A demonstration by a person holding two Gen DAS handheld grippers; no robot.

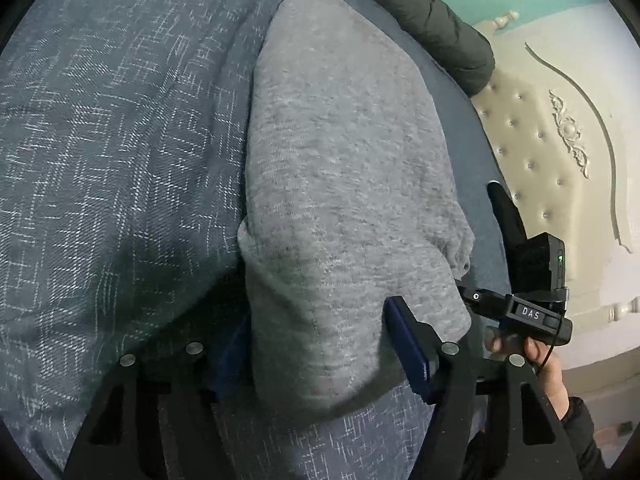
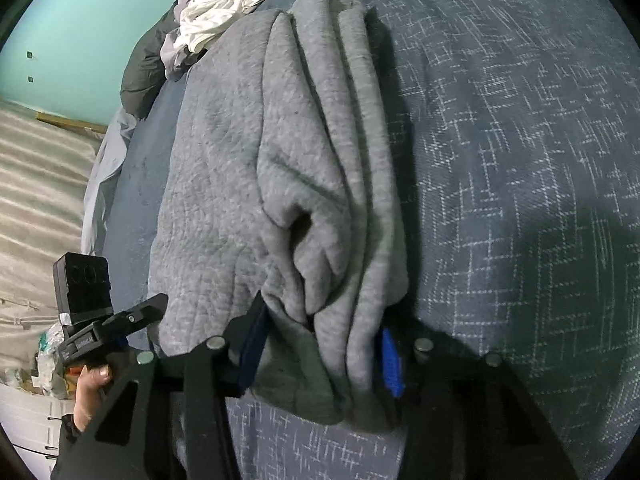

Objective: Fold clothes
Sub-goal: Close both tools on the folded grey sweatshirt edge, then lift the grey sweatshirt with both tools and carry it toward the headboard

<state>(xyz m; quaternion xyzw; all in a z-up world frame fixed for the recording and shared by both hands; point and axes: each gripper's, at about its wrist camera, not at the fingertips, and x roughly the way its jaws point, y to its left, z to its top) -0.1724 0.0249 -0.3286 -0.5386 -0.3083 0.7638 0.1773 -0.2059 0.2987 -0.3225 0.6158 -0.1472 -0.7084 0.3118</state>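
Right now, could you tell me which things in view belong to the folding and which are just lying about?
In the job:
grey sweatshirt
left tool
right tool

Lying about:
white garment
dark jacket
blue patterned bedspread
cream headboard

Dim, soft indoor light; heavy fisheye bending, dark vignetted corners, slight blur.

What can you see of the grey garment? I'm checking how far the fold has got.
The grey garment is a heathered, fleecy knit, sweatshirt-like, lying on a dark blue bedspread with white cross-hatching. It is gathered into a long bundle of several stacked layers, with ridges along one side and a loose pocket near the end. The right gripper straddles its near end; the left gripper straddles another end. A white cloth pile lies beyond it.
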